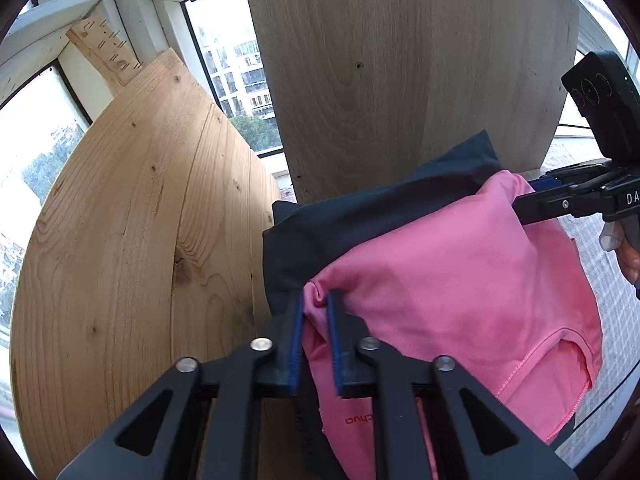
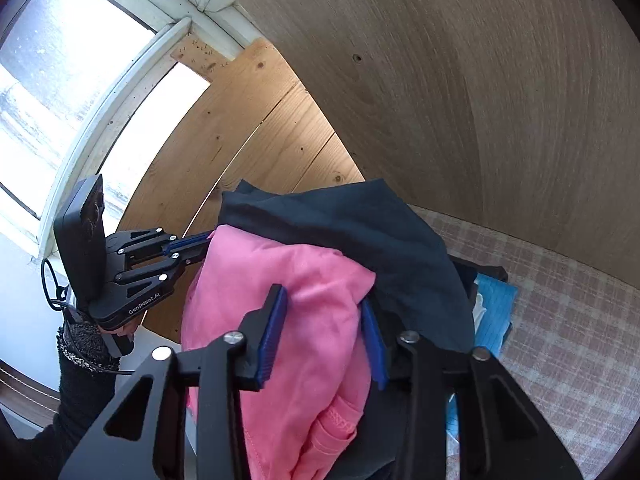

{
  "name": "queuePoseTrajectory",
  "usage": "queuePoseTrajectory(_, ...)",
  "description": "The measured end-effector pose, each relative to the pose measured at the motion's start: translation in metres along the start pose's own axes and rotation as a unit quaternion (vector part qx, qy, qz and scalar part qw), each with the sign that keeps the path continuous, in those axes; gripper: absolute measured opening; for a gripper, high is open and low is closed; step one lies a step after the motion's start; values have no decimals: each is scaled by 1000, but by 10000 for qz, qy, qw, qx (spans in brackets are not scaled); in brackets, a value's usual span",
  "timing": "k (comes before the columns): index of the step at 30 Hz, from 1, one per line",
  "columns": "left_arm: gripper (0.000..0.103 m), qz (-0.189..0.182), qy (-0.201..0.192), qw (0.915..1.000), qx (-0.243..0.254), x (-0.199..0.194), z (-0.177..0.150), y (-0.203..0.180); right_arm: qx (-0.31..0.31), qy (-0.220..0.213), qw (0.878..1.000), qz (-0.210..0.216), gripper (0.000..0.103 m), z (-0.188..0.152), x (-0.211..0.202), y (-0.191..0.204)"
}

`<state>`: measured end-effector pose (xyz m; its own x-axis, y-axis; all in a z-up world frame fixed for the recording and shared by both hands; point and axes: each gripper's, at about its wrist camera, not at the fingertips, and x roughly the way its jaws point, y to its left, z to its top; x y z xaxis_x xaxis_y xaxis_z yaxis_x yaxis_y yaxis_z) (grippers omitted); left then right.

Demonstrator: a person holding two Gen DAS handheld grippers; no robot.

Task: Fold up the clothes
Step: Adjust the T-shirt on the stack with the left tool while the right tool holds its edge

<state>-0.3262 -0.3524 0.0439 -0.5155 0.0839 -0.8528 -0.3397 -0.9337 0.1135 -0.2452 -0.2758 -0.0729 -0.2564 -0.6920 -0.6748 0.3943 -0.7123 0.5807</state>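
A pink garment [image 1: 460,280] hangs lifted between both grippers, with a dark navy layer [image 1: 360,220] draped behind it; I cannot tell whether the two are one piece. In the left wrist view my left gripper [image 1: 317,304] is shut on a pinched fold at the pink cloth's left corner. My right gripper [image 1: 526,198] holds the opposite upper corner, its tips buried in cloth. From the right wrist view, the right gripper [image 2: 322,300] has a thick bunch of pink garment [image 2: 280,280] and navy layer [image 2: 380,232] filling its jaws. The left gripper [image 2: 196,246] bites the far edge.
A pale pine board [image 1: 140,200] leans at the left, and a grey-brown wood panel [image 1: 400,80] stands behind the cloth, windows beyond. Below right lies a plaid-covered surface [image 2: 560,300] with a folded blue item [image 2: 494,308]. A dark-sleeved hand [image 2: 80,360] grips the left tool.
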Motion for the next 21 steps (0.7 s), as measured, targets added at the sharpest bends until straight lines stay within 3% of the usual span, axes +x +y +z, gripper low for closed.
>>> queuePoseTrajectory(5,2,101,-195,9997,56,-11,-4,-2,-66,-211,9997,81,20,-5,-12,7)
queuePoseTrajectory(7,2,109,-201,9997,98,-11,0,-3,-20,-334,9993,147,12,-6,-19,8)
queuePoseTrajectory(13,2,119,-198,9994,250,-8,13,-5,51,-664,9978,-23,12,-6,-39,2)
queuePoseTrajectory(17,2,126,-196,9991,351,-6,21,-7,434,-749,9959,253,13,-5,-44,-15)
queuePoseTrajectory(18,2,128,-195,9990,377,-6,23,-8,537,-675,9960,243,22,-4,-43,-18)
queuePoseTrajectory(19,2,162,-186,9990,360,-5,22,-6,639,-596,9959,222,42,-4,-41,-22)
queuePoseTrajectory(21,2,128,-164,9993,308,-5,19,-2,646,-478,9966,161,54,-3,-34,-23)
